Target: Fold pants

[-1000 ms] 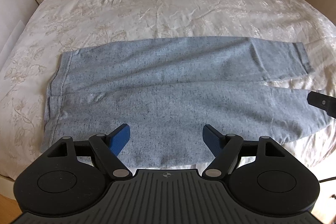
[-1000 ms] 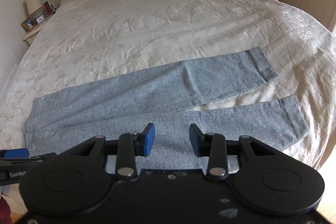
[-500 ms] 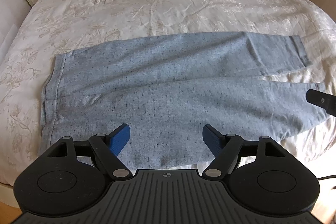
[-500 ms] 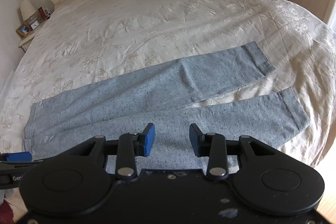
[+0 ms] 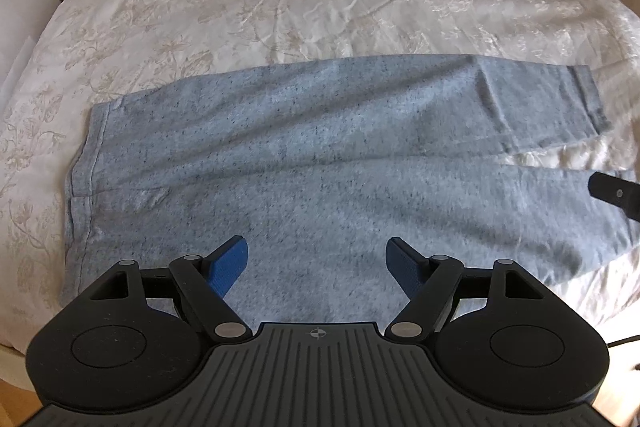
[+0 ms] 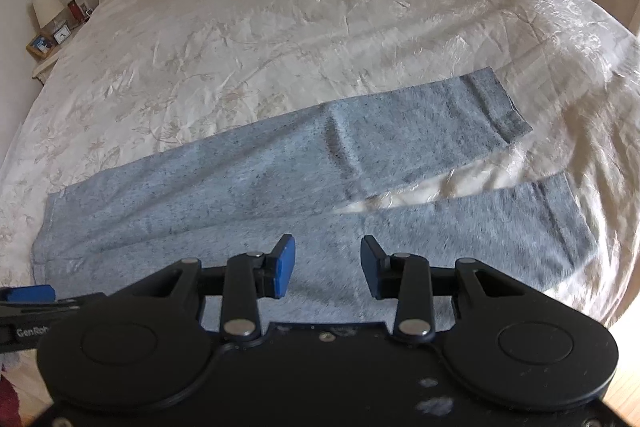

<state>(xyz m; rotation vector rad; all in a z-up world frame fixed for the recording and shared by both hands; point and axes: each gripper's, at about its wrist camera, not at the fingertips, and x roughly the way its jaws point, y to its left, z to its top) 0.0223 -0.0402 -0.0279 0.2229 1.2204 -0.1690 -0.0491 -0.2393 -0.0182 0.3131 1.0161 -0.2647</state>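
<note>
Both grippers [image 5: 316,267] [image 6: 328,267] open, empty.

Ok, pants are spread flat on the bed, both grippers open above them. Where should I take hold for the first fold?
Probably the near long edge of the pants: left gripper towards the waistband, right gripper towards the near cuff. Come from the bed's near side; the legs lie parallel and slightly apart, so that edge lifts over.

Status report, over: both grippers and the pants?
Both hand-held grippers, left and right, open, empty. Pants flat on bed, unfolded. Nothing in the way.
</note>
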